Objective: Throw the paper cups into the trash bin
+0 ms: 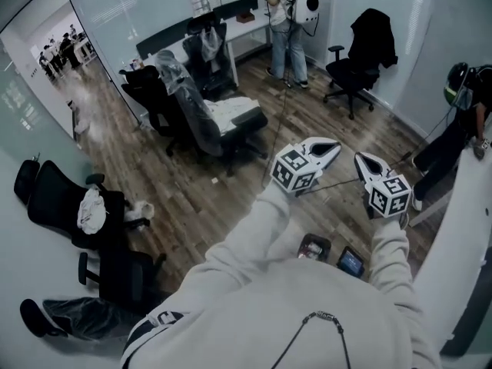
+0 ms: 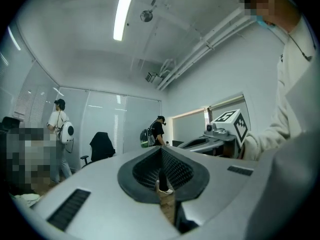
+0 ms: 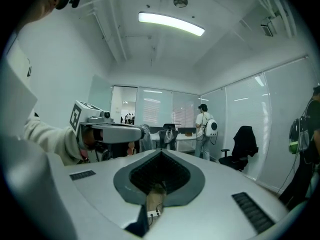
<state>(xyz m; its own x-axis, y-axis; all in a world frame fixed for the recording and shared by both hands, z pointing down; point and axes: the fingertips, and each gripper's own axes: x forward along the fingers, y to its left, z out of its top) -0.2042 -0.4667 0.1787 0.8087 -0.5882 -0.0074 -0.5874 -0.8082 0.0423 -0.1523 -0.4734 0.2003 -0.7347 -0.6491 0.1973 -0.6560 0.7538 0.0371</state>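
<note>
No paper cups and no trash bin show in any of my three views, so I cannot say where either one stands. By my judgement such cups will be light, thin-walled and easy to crush. They may also slip out of a loose pinch, so I would take one by the side wall just under the stiffer rolled rim and close only until it holds. The left gripper (image 2: 161,170) has its jaws together with nothing between them. The right gripper (image 3: 160,174) is the same, closed on nothing. Both are held out in front of me, side by side and close together, pointing roughly level across the room and not down at any surface. Beyond them lies a wooden floor (image 1: 196,202) with black office chairs (image 1: 223,121) scattered about. Across the room a person with a white backpack (image 1: 288,21) stands at a far desk (image 1: 247,23).
</note>
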